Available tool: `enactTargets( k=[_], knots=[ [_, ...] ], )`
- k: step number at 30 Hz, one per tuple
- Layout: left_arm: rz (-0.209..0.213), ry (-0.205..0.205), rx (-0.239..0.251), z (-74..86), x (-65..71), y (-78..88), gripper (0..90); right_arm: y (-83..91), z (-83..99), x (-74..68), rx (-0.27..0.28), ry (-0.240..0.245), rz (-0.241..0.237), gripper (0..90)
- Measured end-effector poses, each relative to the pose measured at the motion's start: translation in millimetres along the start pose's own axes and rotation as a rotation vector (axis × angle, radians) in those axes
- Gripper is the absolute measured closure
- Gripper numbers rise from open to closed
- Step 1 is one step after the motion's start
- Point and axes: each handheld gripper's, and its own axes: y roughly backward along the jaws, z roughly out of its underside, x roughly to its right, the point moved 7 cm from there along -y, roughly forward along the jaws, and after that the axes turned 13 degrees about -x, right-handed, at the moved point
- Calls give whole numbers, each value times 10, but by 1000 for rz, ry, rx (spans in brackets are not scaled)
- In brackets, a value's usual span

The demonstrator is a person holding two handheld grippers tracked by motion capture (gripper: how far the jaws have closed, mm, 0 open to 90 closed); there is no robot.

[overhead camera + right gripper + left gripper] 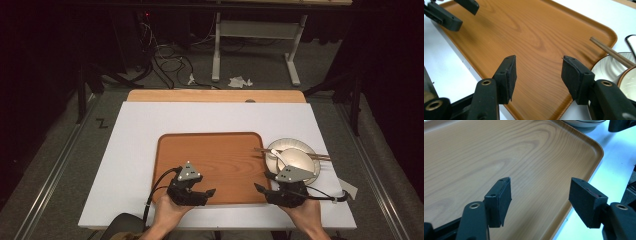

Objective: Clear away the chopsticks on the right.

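Observation:
A wood-grain tray (210,155) lies in the middle of the white board, with nothing on it. My left gripper (205,184) hovers at the tray's near edge, left of centre; its jaws are open over bare tray (499,152) with nothing between them. My right gripper (263,181) sits at the tray's near right corner, open as well, its jaws over the tray (524,30). Right of the tray a white plate (311,152) carries a bowl (296,161), brown chopsticks (320,157) and a white spoon (280,155). The chopsticks (611,52) and bowl (631,80) show beside the right jaw.
The white board (135,150) covers a wooden table (215,96) and has bare room left of and behind the tray. A small paper tag (351,190) lies near the right edge. Beyond the table stand a white frame (216,50) and floor cables (165,62).

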Motion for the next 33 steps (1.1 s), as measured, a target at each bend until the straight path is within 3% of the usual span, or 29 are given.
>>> enactTargets(
  k=[4, 12, 24, 33],
  knots=[
    [-3, -2, 2, 3, 13, -2, 345, 1, 9, -4, -3, 16, 5, 466],
    [-4, 1, 2, 4, 7, -3, 345, 38, 4, 38, 6, 0, 14, 468],
    [4, 6, -8, 11, 7, -7, 352, 87, 9, 54, 24, 34, 27, 492],
    [5, 12, -7, 8, -6, -4, 349, 160, -2, 77, 46, 28, 14, 493]
  ],
)
